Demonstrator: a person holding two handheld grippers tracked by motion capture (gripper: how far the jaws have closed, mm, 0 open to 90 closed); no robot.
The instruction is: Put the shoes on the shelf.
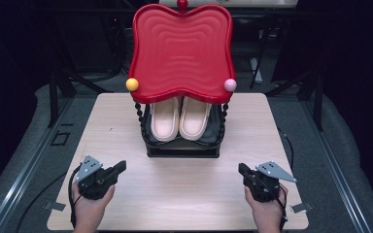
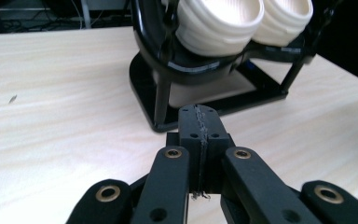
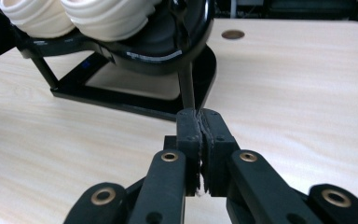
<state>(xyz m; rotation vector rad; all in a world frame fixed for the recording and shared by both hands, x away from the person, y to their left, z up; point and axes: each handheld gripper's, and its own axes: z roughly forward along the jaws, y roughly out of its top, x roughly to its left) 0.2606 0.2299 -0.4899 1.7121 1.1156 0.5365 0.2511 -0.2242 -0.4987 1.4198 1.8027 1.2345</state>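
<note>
A black rack stands at the table's middle, and a pair of cream slippers rests side by side on its lower shelf. Over it sits a wavy red tray top. My left gripper lies near the front left, angled toward the rack, jaws pressed together on nothing. My right gripper mirrors it at the front right, its jaws also together and empty. In the left gripper view the shut gripper points at the rack's base below the slippers. The right gripper faces the rack's base and slippers.
The light wooden table is bare on both sides of the rack. A yellow ball and a pink ball sit at the red top's front corners. A round hole marks the tabletop. Dark floor and frame rails surround the table.
</note>
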